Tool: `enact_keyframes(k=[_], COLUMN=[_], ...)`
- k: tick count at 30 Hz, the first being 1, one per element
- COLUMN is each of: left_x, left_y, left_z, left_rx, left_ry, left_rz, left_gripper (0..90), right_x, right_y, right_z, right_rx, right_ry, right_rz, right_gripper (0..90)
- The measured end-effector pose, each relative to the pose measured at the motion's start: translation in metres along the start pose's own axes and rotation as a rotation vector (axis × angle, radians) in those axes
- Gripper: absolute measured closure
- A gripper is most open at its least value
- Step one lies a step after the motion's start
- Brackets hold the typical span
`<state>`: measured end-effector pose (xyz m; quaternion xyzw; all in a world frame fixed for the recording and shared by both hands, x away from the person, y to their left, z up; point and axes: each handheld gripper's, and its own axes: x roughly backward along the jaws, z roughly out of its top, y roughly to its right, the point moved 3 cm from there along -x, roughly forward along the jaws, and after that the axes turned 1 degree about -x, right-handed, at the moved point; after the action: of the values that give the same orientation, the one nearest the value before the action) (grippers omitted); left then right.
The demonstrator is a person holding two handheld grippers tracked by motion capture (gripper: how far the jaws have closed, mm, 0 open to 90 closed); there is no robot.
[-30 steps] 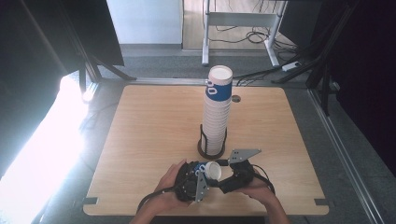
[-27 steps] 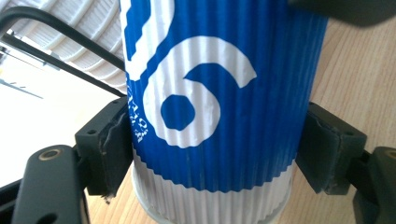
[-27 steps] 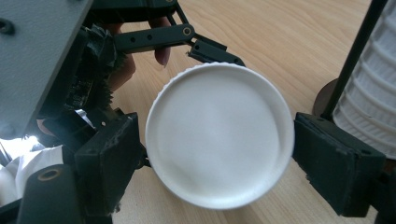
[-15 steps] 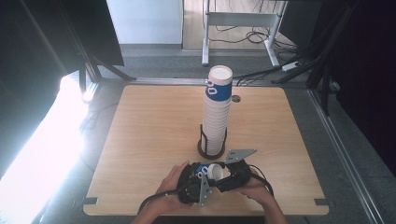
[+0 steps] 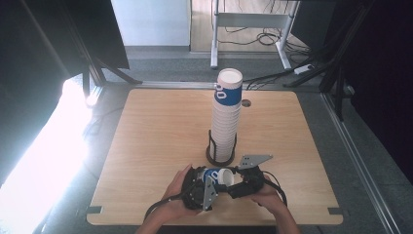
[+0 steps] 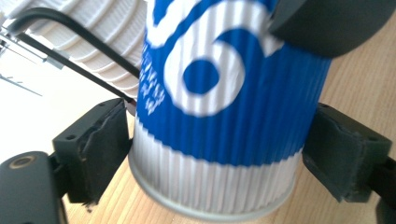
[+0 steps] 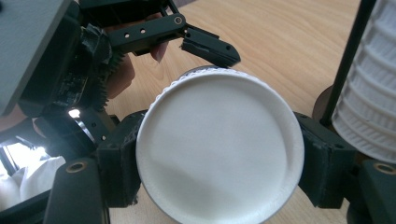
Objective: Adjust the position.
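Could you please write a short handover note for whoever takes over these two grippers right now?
Left gripper: jaws on either side of the blue-and-white paper cup, apparently shut on its ribbed wall.
Right gripper: jaws at both sides of the same cup's other end, apparently shut on it.
The cup lies sideways between the grippers, near the table's front edge.
The tall stack of cups stands upright in its black wire holder just behind.
Done: one cup is held apart from the stack.
Left: probably release with one gripper, then stack or set down the cup.
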<state>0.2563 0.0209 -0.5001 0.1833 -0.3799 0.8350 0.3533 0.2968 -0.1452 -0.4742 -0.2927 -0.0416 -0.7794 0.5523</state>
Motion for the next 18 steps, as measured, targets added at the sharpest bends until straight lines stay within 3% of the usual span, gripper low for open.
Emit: enact_keyframes(k=[11,18], left_x=[0.008,0.008], left_y=[-0.018,-0.022], left_z=[-0.006,-0.01], left_rx=[0.144,0.277], left_ry=[0.059,0.106], left_rz=[-0.053,-0.163], left_gripper=[8.0,8.2], right_x=[0.018,0.028], right_y=[0.006,0.01], right_z=[0.004,0.006], right_rx=[-0.027,-0.047], right_ry=[0.096,0.164], right_rz=[-0.018,-0.04], right_gripper=[27.8,27.8])
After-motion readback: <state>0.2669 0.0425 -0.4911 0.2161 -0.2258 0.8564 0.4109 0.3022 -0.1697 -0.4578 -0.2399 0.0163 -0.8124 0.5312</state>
